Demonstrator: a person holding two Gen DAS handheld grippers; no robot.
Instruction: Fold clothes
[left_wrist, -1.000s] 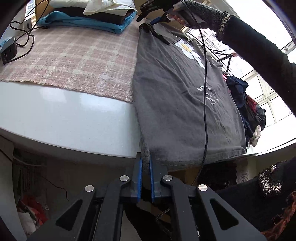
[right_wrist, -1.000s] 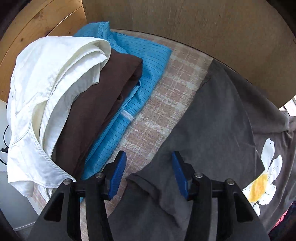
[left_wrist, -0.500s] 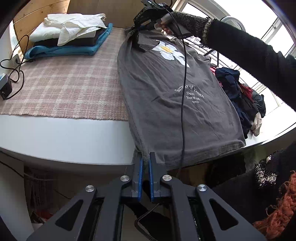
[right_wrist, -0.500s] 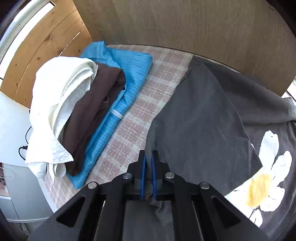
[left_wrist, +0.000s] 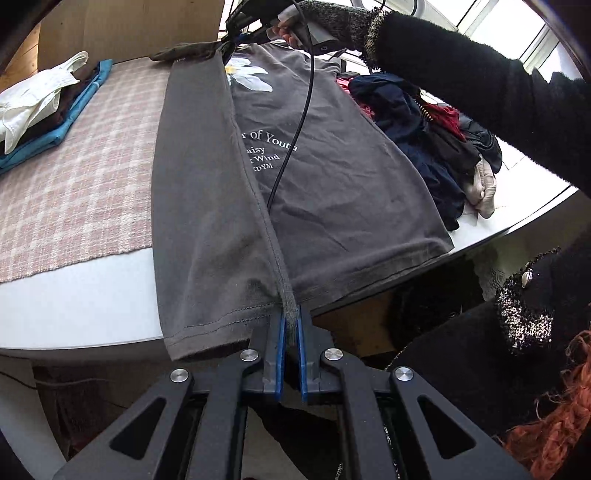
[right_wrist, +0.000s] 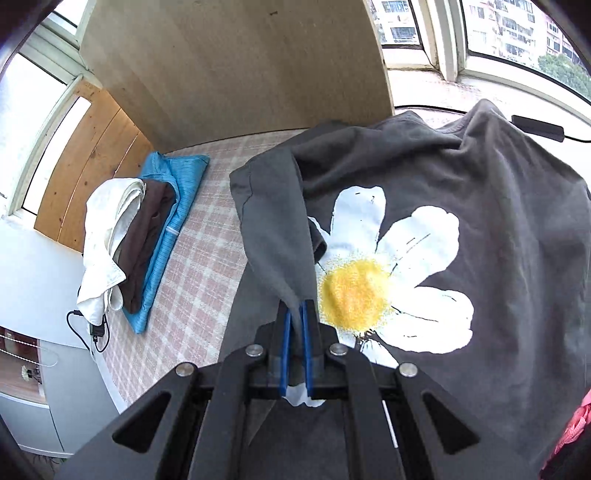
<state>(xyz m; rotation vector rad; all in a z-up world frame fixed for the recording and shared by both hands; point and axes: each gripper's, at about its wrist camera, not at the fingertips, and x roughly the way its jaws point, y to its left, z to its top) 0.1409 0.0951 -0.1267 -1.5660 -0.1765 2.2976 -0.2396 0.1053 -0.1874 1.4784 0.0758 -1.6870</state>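
Evidently limp and light, the dark grey cotton T-shirt with daisy print (left_wrist: 332, 192) sags between left claw (left_wrist: 290, 325) pinching its hem corner and right claw (right_wrist: 297, 314) pinching its sleeve edge.

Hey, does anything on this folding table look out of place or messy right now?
Mostly tidy. The grey T-shirt is mid-fold, its hem hanging over the table edge, and a black cable trails across its print. An unfolded heap of dark clothes sits beside it; the white shirt on the folded stack droops loosely.
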